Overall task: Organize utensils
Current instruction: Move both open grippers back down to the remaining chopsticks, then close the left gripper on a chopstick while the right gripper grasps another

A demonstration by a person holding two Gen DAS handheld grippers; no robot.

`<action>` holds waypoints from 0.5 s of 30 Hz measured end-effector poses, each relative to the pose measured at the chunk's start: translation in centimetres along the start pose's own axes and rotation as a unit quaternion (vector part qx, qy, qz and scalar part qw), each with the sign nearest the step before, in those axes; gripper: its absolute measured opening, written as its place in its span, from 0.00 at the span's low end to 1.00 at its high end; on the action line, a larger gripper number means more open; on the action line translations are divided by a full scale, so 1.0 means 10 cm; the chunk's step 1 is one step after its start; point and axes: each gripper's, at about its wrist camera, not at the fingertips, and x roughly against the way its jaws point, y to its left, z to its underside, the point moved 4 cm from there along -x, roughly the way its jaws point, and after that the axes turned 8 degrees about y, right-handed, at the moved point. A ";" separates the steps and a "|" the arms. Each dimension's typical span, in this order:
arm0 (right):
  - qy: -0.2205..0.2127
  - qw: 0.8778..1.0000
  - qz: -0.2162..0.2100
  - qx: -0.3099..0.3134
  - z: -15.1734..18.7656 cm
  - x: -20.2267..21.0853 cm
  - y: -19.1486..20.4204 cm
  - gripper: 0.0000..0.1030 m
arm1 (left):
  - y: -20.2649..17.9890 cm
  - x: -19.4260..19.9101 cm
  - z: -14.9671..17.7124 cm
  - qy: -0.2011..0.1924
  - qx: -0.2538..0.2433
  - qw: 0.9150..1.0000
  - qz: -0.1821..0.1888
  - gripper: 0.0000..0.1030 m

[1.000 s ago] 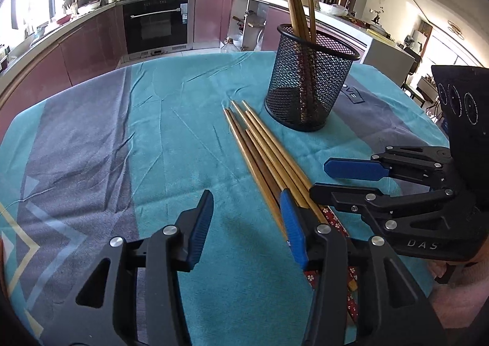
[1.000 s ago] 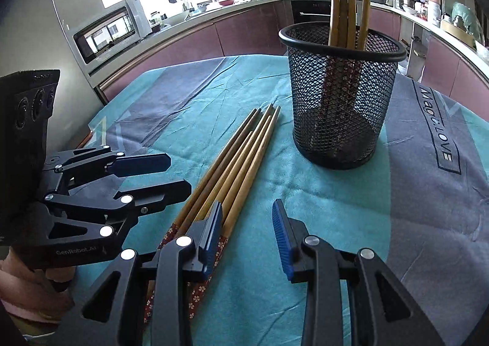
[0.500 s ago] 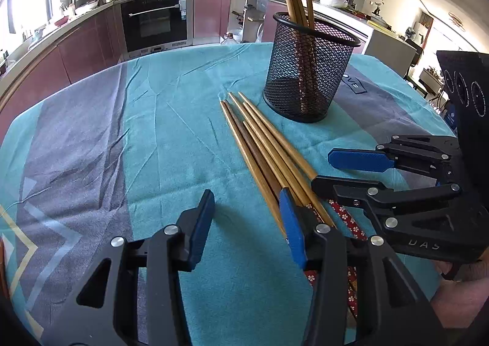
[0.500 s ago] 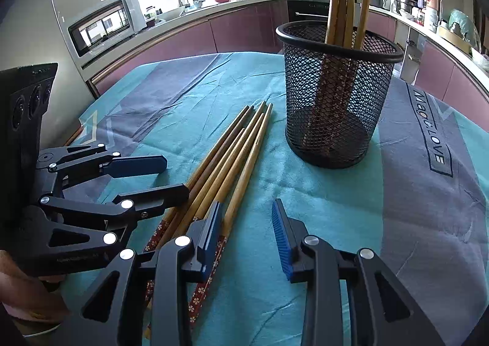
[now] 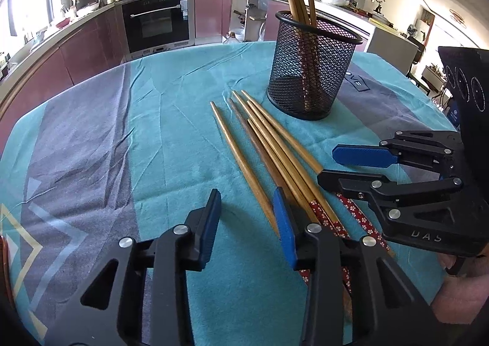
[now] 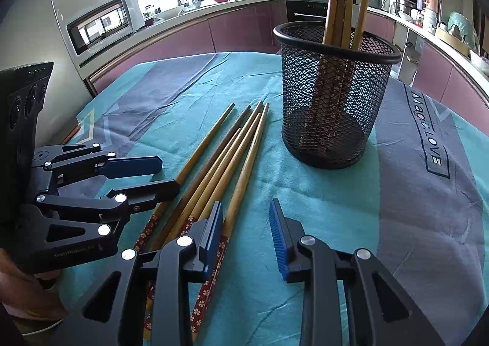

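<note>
Teal tablecloth (image 5: 171, 138): loose chopsticks (image 5: 269, 144) near mesh holder (image 5: 311, 71). Left gripper (image 5: 247, 217) and right gripper (image 6: 246, 231) closing, nothing between jaws, flanking chopsticks.

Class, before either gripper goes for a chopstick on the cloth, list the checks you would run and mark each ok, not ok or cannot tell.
1. Mesh holder upright with room inside: ok; a few chopsticks stand in it and space remains.
2. Loose chopsticks within reach on the tablecloth: ok; they lie as a bundle, tips toward the holder.
3. Left gripper empty: ok; jaws closing, only cloth between them.
4. Right gripper empty: ok; jaws closing, nothing between them.
5. One chopstick free to grasp alone: not ok; most lie touching, only the outer one has fanned apart.
6. The two grippers clear of each other: cannot tell; both crowd the patterned ends.
</note>
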 end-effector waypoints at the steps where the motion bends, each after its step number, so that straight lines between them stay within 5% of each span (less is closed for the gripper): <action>1: 0.000 1.000 0.002 0.001 0.00 0.00 0.00 0.27 | 0.01 0.00 0.00 0.001 0.001 1.000 -0.001 0.32; 5: 0.000 1.000 0.007 0.002 -0.01 -0.02 0.01 0.27 | 0.01 -0.01 0.01 0.006 0.000 1.000 0.001 0.22; 15: -0.001 1.000 0.014 0.002 -0.11 -0.09 0.03 0.27 | 0.08 -0.08 -0.12 0.011 0.010 1.000 -0.004 0.21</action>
